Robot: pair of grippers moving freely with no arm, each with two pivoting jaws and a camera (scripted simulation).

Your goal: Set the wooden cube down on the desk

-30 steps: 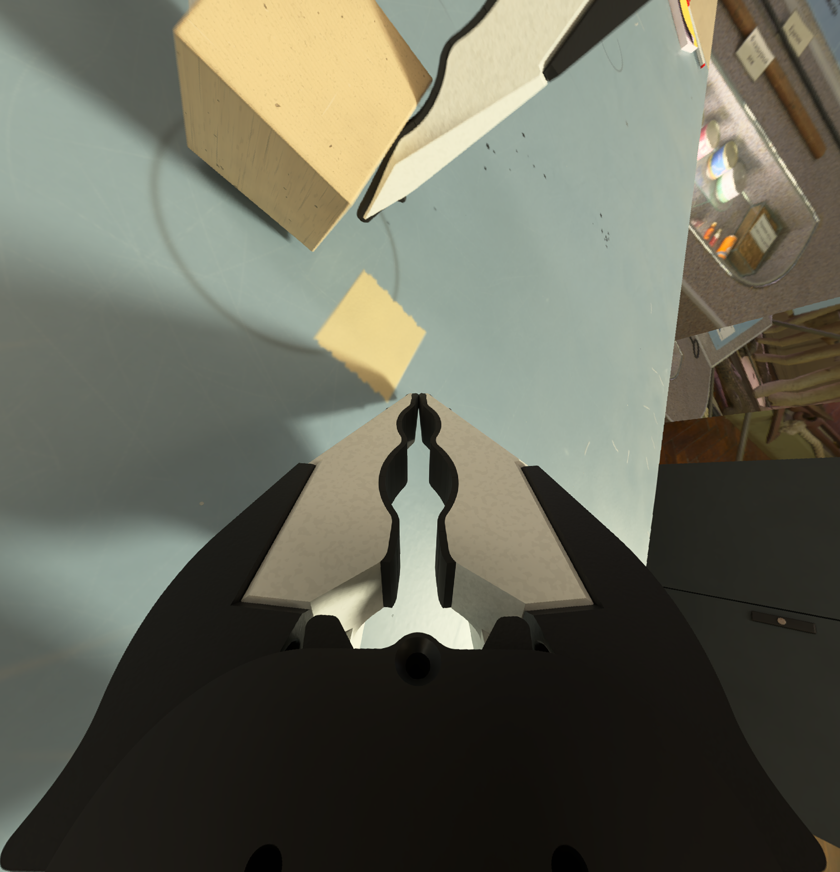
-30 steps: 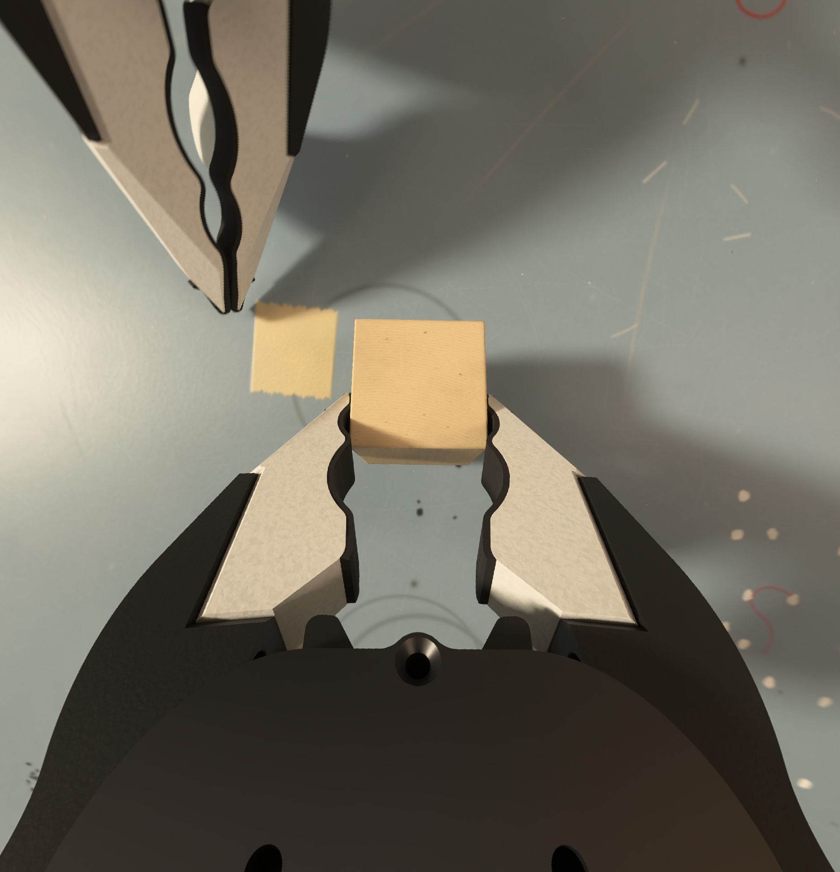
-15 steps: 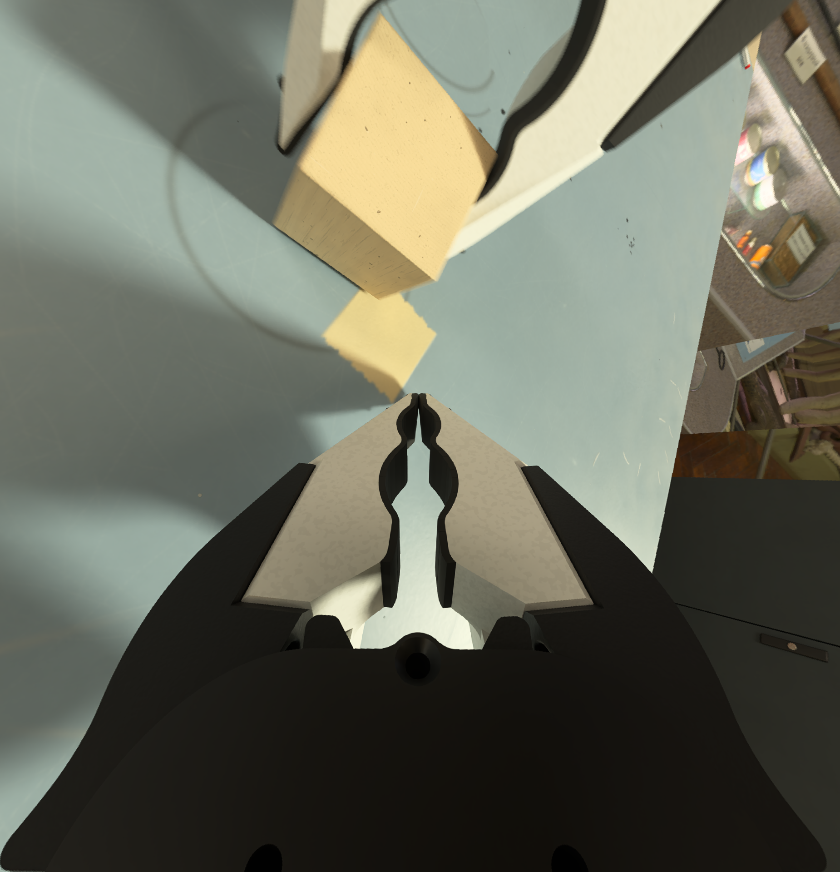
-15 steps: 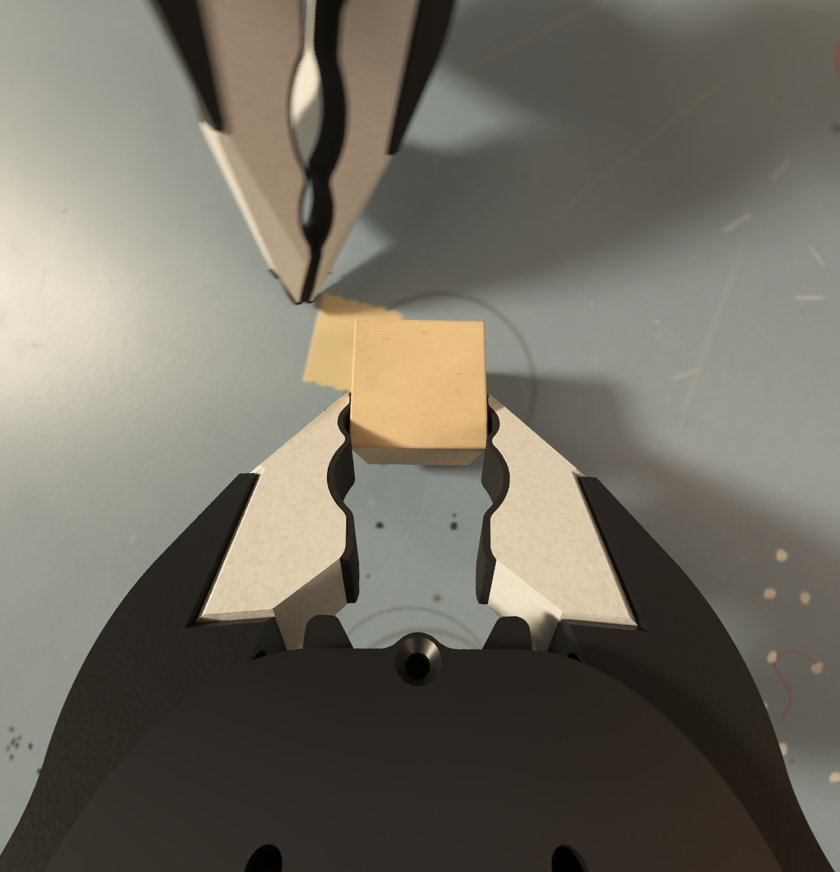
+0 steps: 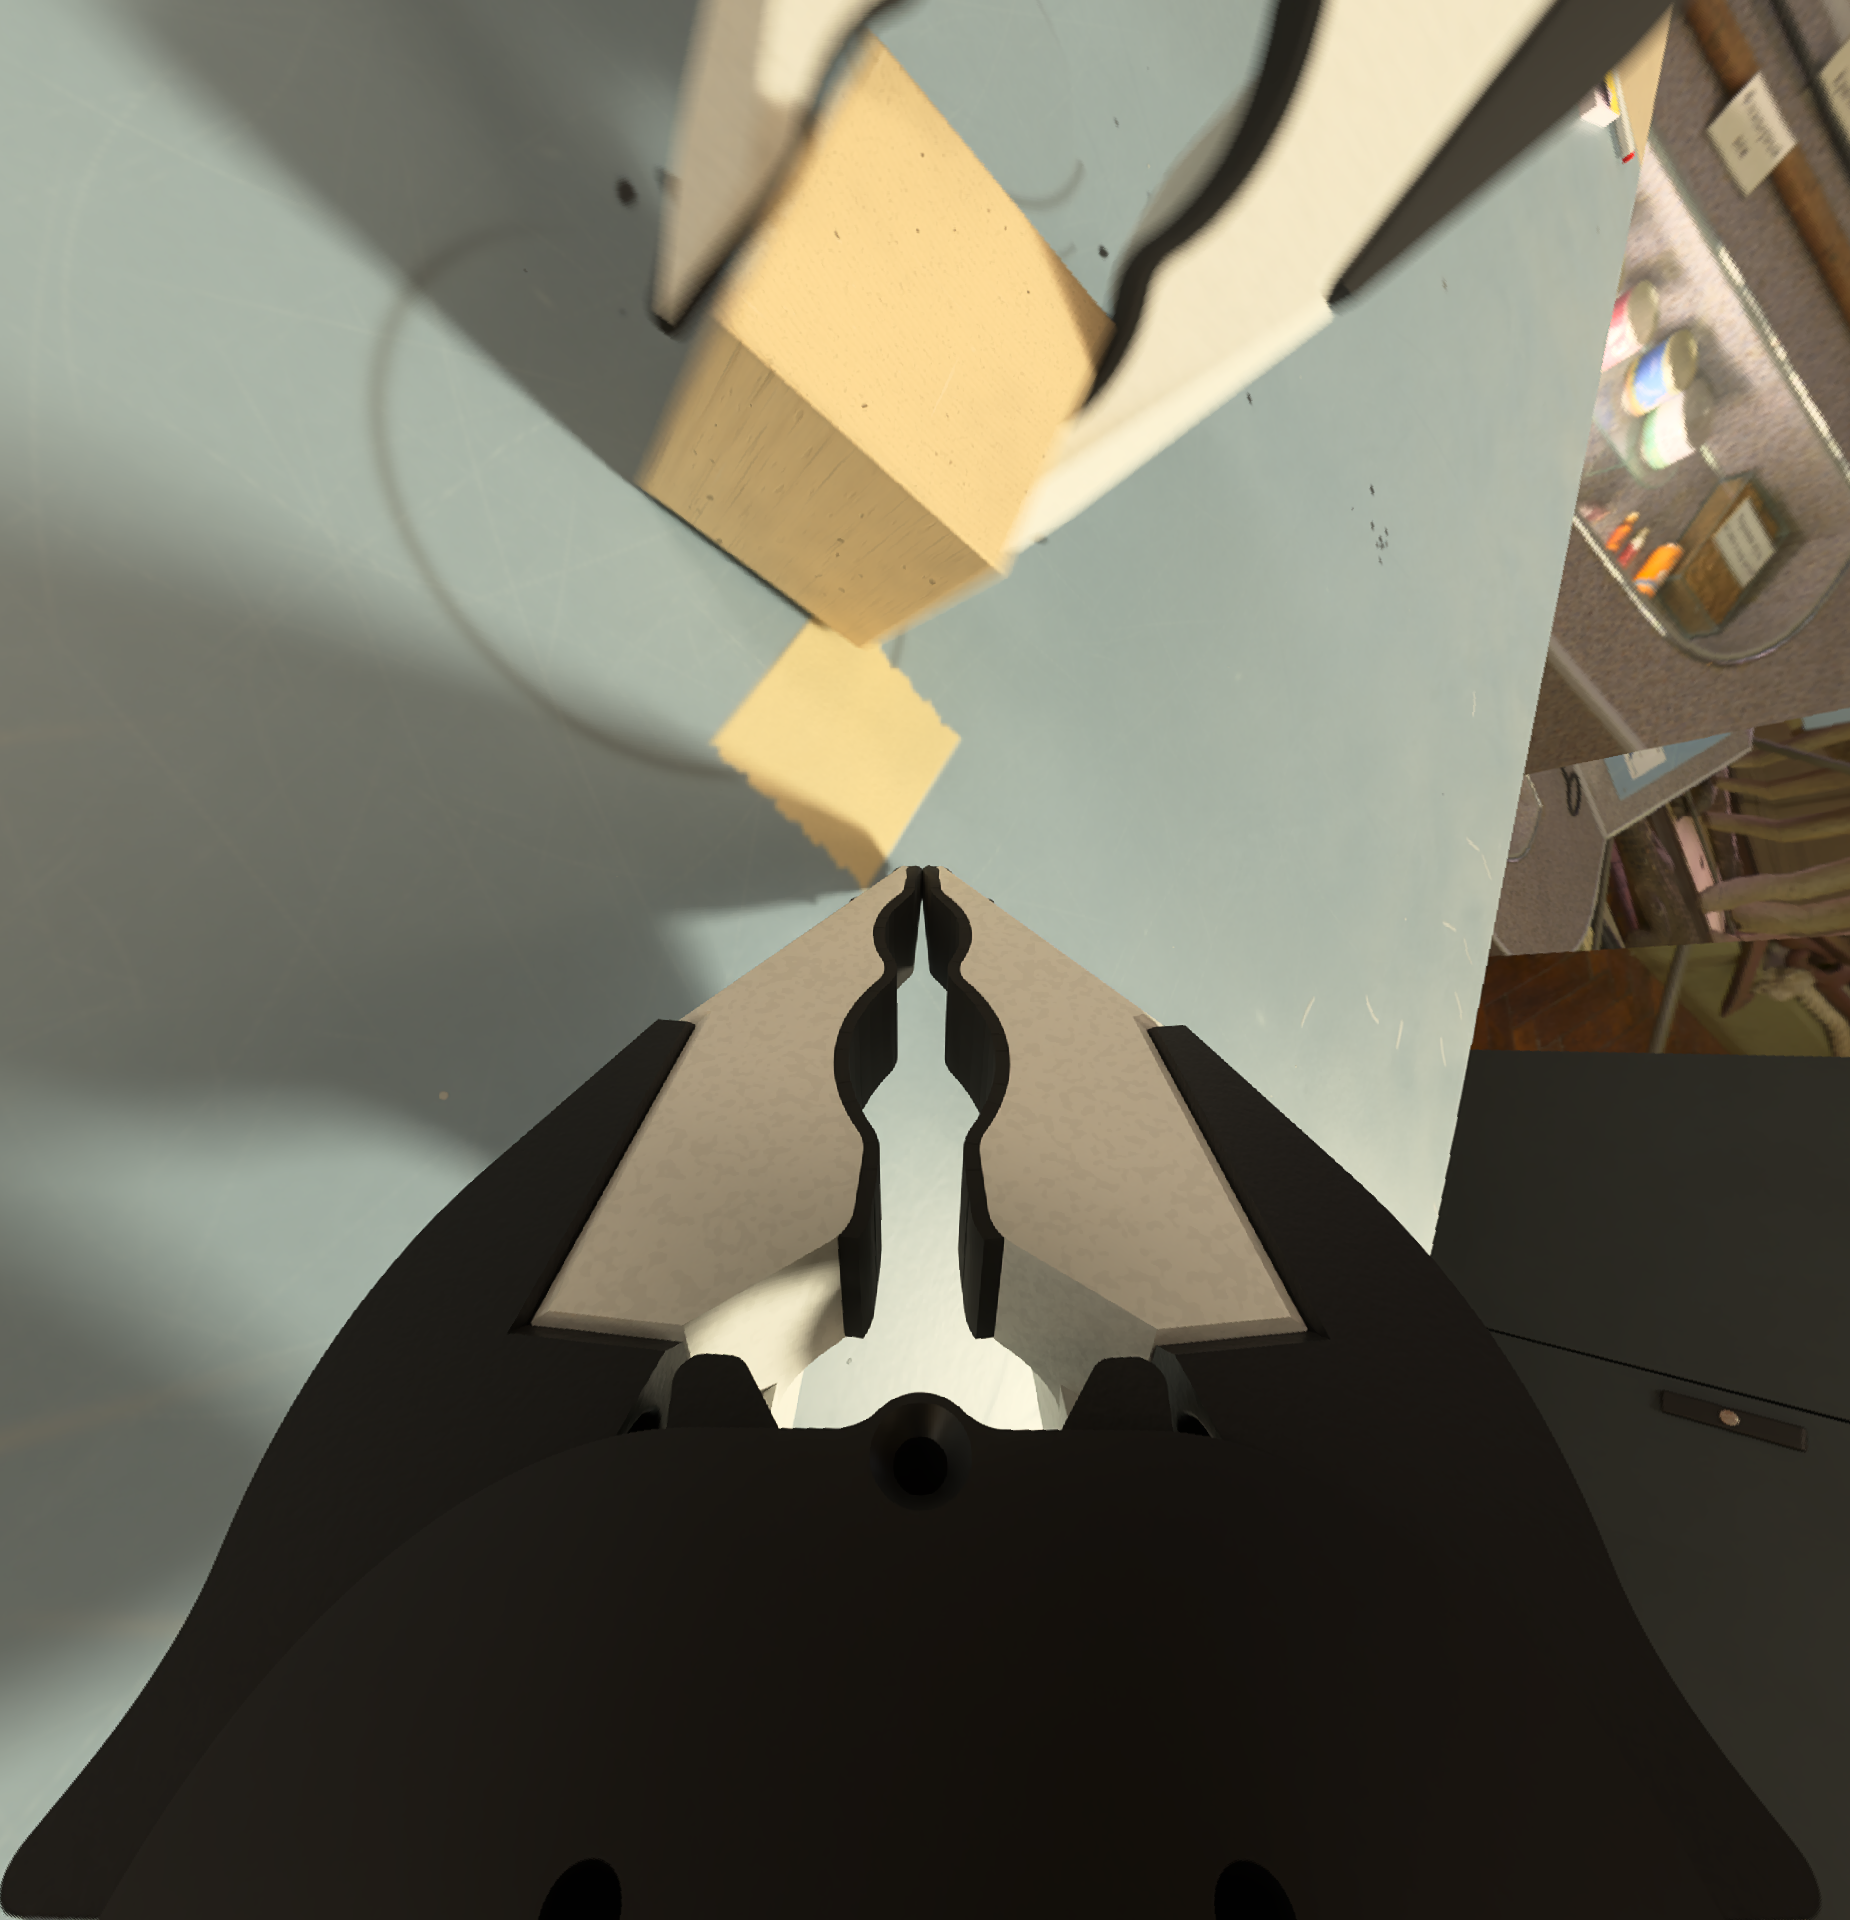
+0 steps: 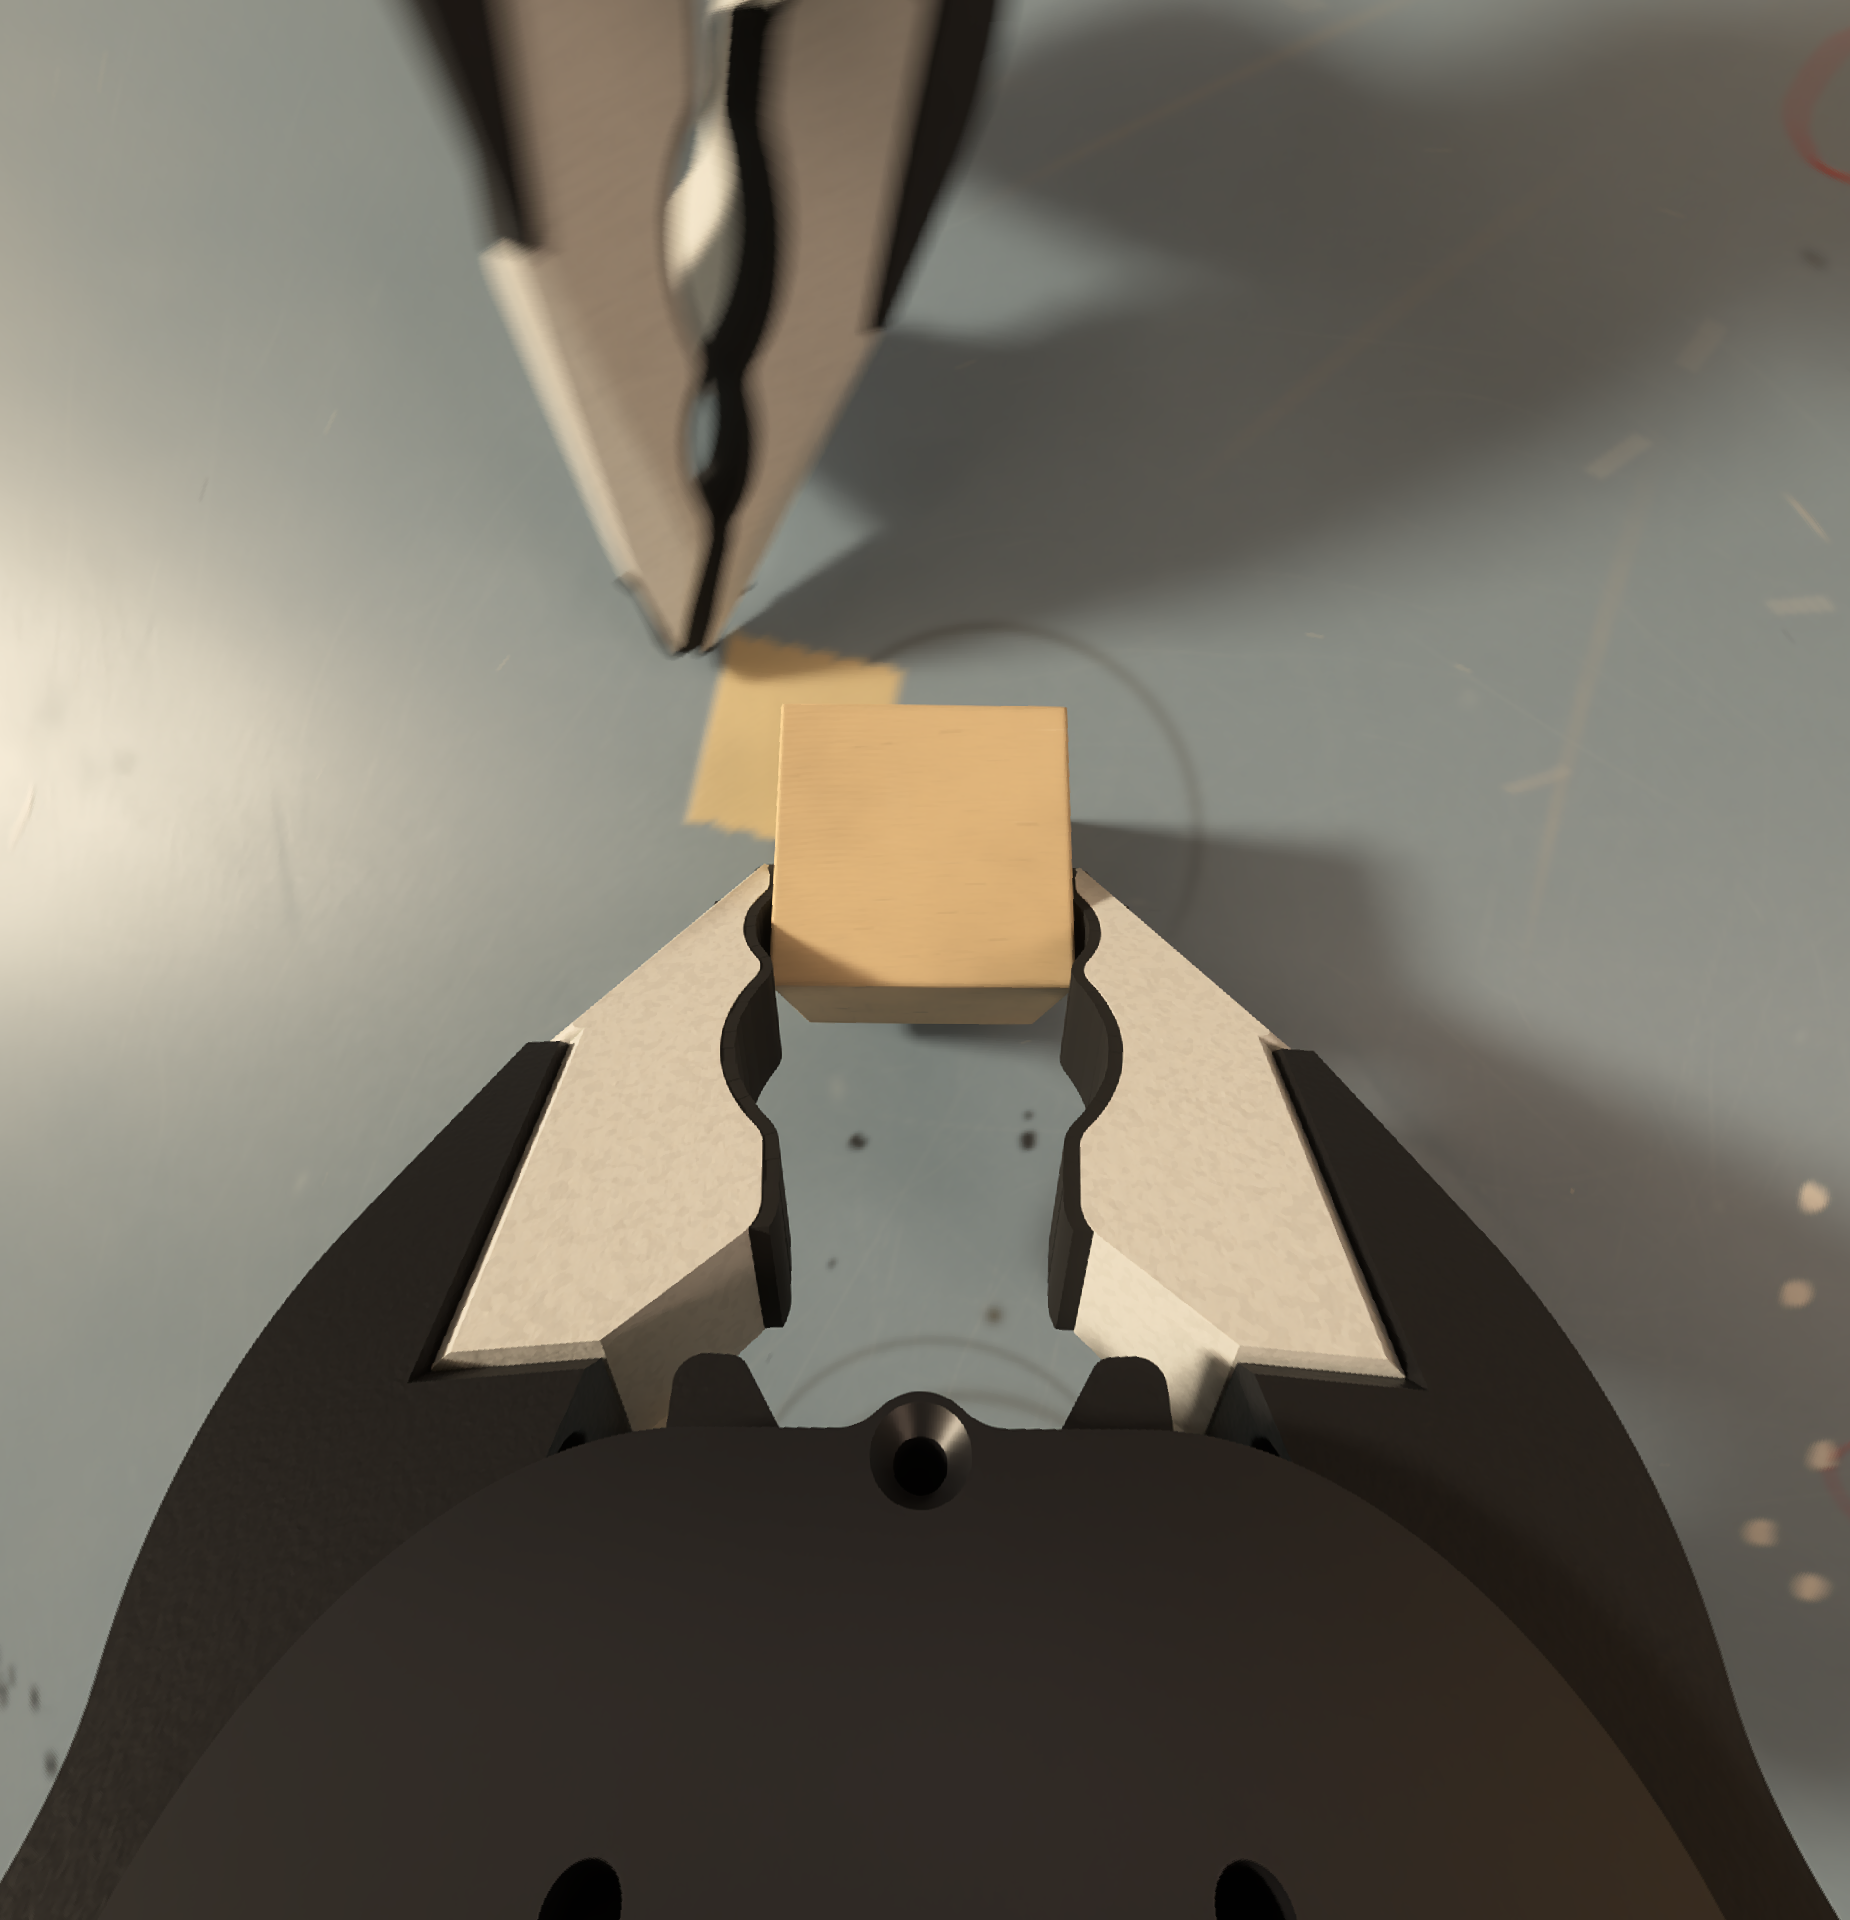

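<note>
My right gripper [image 6: 921, 883] is shut on the wooden cube [image 6: 921, 842] and holds it low over the pale blue-grey desk [image 6: 277, 935]. The cube also shows in the left wrist view [image 5: 879, 364], clamped between the right gripper's fingers [image 5: 1191, 343]. A small tan square of tape [image 6: 739, 748] lies flat on the desk, partly hidden behind the cube; it shows in the left wrist view [image 5: 838, 758] just past the cube's lower corner. My left gripper [image 5: 921, 878] is shut and empty, its tip by the tape's edge. It shows in the right wrist view [image 6: 703, 623].
A thin dark ring [image 6: 1160, 717] is drawn on the desk around the cube's spot. The desk's right edge [image 5: 1523, 831] drops to a dark cabinet [image 5: 1679, 1247]. Beyond it are a glass tray with cans [image 5: 1669, 395] and wooden furniture [image 5: 1783, 831].
The right gripper has carried the cube across the desk toward the tape square, so the cube now overlaps it in the right wrist view. The left gripper stays shut at the tape's edge.
</note>
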